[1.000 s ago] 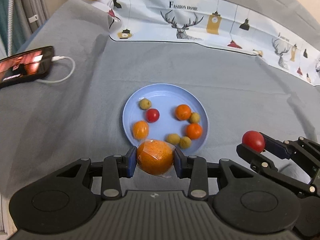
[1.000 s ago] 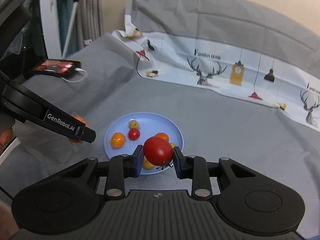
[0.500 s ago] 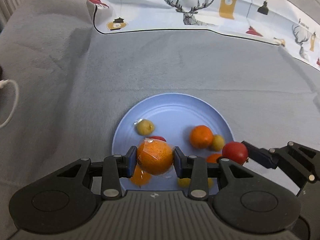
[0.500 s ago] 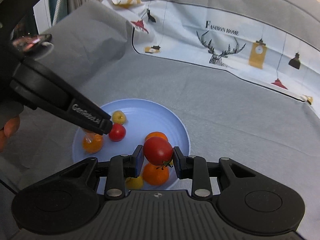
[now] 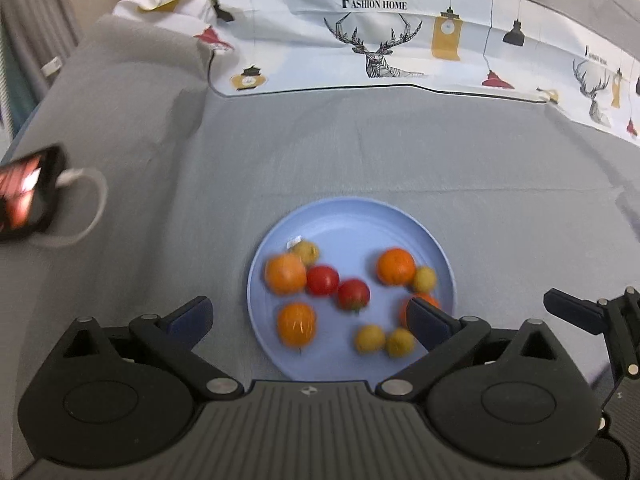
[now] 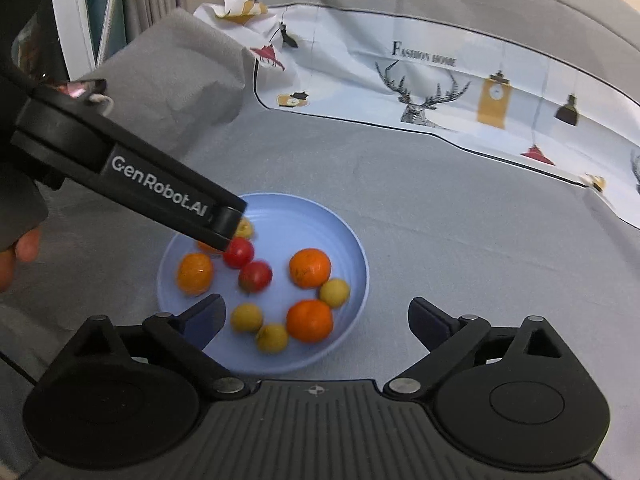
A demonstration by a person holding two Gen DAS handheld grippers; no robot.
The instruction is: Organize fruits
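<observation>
A light blue plate (image 5: 352, 232) (image 6: 288, 220) sits on the grey cloth and holds several oranges, small yellow fruits and two red tomatoes. My left gripper (image 5: 308, 316) hovers over the plate's near edge, its jaws opening with nothing between them. The orange (image 5: 285, 274) lies free at the plate's left. My right gripper (image 6: 318, 314) is over the plate's near right side, jaws opening and empty too. The tomato (image 6: 255, 276) (image 5: 353, 294) rests mid-plate beside the other tomato (image 6: 239, 252). The left gripper's finger (image 6: 172, 196) crosses the right wrist view and hides part of an orange.
A lit phone (image 5: 24, 196) with a white cable (image 5: 88, 208) lies at the far left. A white printed cloth (image 5: 380, 40) runs along the back. A person's fingers (image 6: 20, 252) show at the left edge. Bare grey cloth surrounds the plate.
Both grippers moved in over the plate and opened wide. The orange left the left jaws and the tomato left the right jaws; both now lie on the plate.
</observation>
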